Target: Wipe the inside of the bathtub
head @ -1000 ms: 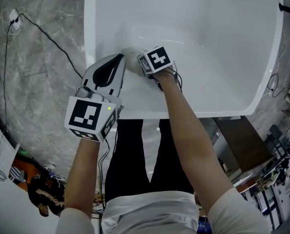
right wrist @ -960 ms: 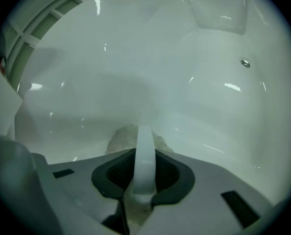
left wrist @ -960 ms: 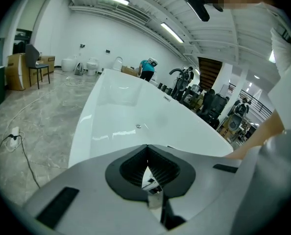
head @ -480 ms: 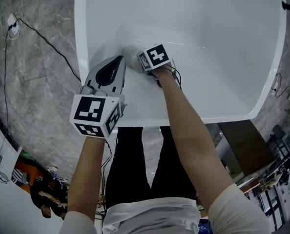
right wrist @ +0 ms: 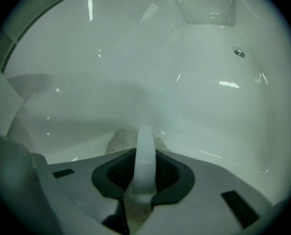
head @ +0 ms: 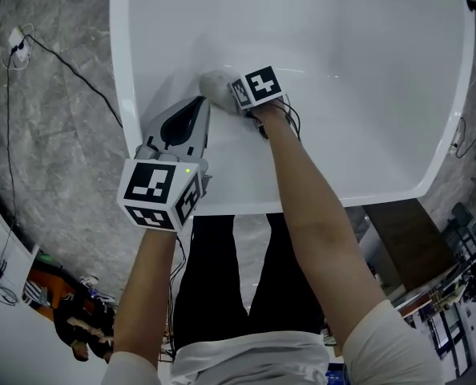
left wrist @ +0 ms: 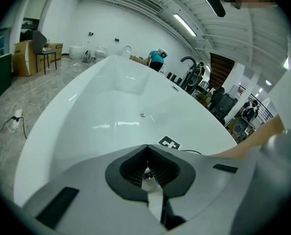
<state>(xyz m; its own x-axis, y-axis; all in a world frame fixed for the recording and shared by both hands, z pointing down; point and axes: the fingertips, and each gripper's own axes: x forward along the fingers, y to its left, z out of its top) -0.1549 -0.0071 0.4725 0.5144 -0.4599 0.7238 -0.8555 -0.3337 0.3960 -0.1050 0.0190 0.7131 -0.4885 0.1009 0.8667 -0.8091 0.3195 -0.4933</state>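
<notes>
1. The bathtub (head: 122, 54) lies open right below me, white and glossy. I am leaning in over its near end, with the work going on low on the inner wall by the near left corner.
2. A pale wad (head: 214, 87), cloth or sponge, I cannot tell which, is pressed flat against that wall.
3. My right gripper (right wrist: 144, 155) is clenched on a white strip of the wad. The bulk of the wad bunches just beyond the fingertips and touches the tub.
4. My left gripper (head: 199, 104) rests on the near rim just beside the right one. Its jaws are drawn together on nothing, and it serves as a prop.
5. Farther up the basin a small metal fitting (right wrist: 239, 53) sits in bare wall. By my judgement most of the inside is yet to be covered.
6. Outside, a cable (head: 70, 62) trails over the grey floor (head: 46, 159).
7. Risks:
   - My hold is only on a narrow strip, so a hard drag across the slick wall could pull the wad free.
   - Tilting the right gripper too low would bring hard jaw against the enamel and scrape it.
   - The glossy rim could let my left prop skid as I reach deeper.
</notes>
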